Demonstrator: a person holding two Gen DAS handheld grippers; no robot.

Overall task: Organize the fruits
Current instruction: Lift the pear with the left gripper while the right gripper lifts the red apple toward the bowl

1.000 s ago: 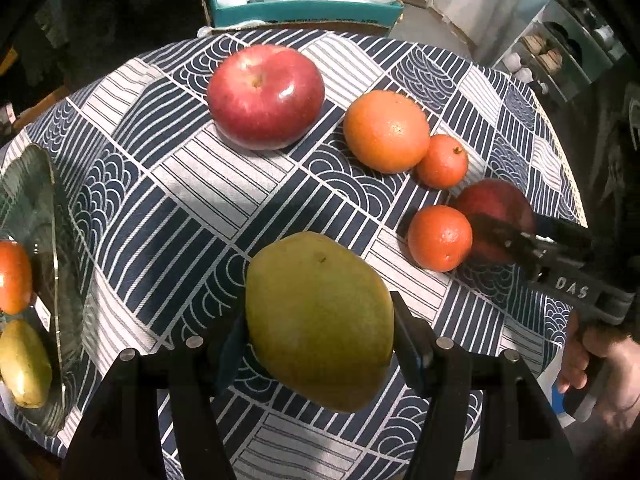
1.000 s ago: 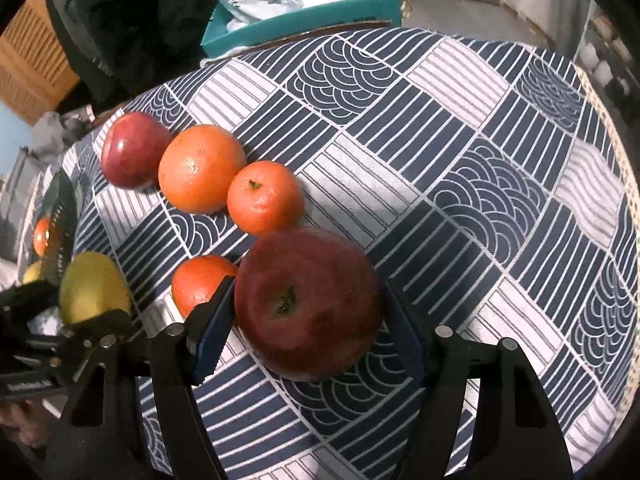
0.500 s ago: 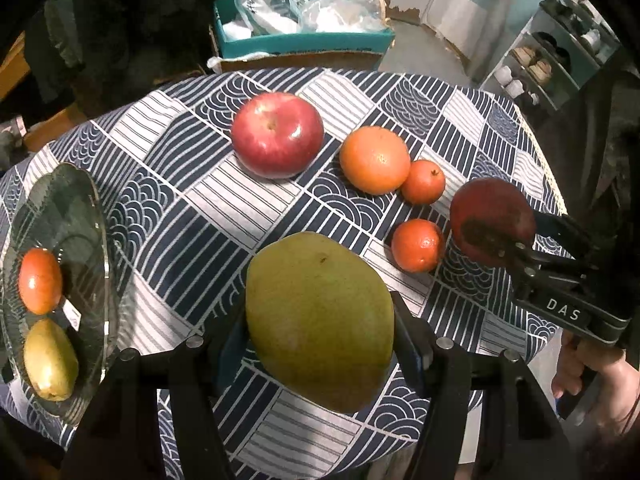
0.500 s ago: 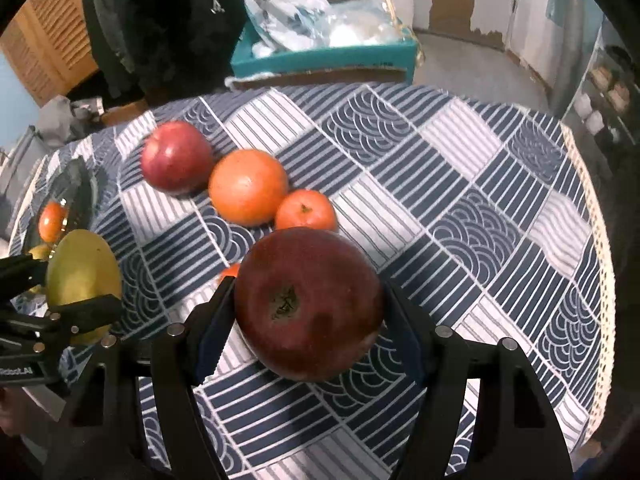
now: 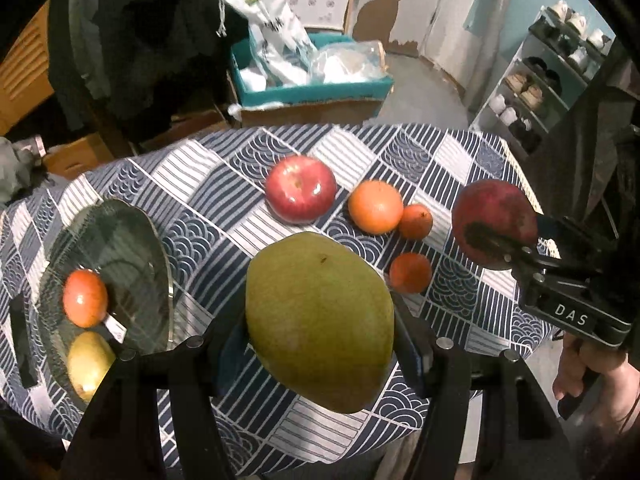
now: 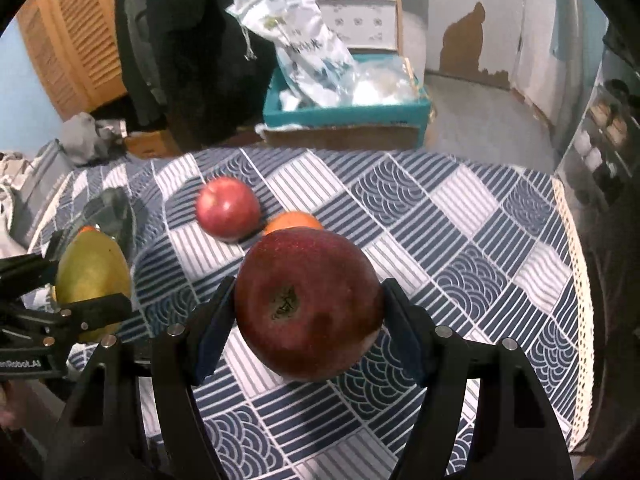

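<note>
On glass plate (image 5: 152,248): orange fruit (image 5: 85,298), yellow-green fruit (image 5: 89,362). Left tongs (image 5: 320,344) clamp mango (image 5: 319,320); right tongs (image 6: 308,320) clamp dark apple (image 6: 308,304).

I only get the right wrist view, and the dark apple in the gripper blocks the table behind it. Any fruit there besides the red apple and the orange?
Observer: Yes, two sit hidden behind your dark apple: a far tangerine beside the orange, and a near tangerine apart from them.
Reviewer: Anything on the glass plate?
Observer: A small red-orange fruit and a yellow-green fruit.
Reviewer: Is the mango gripped squarely?
Observer: Both pads of the left gripper press its sides.
</note>
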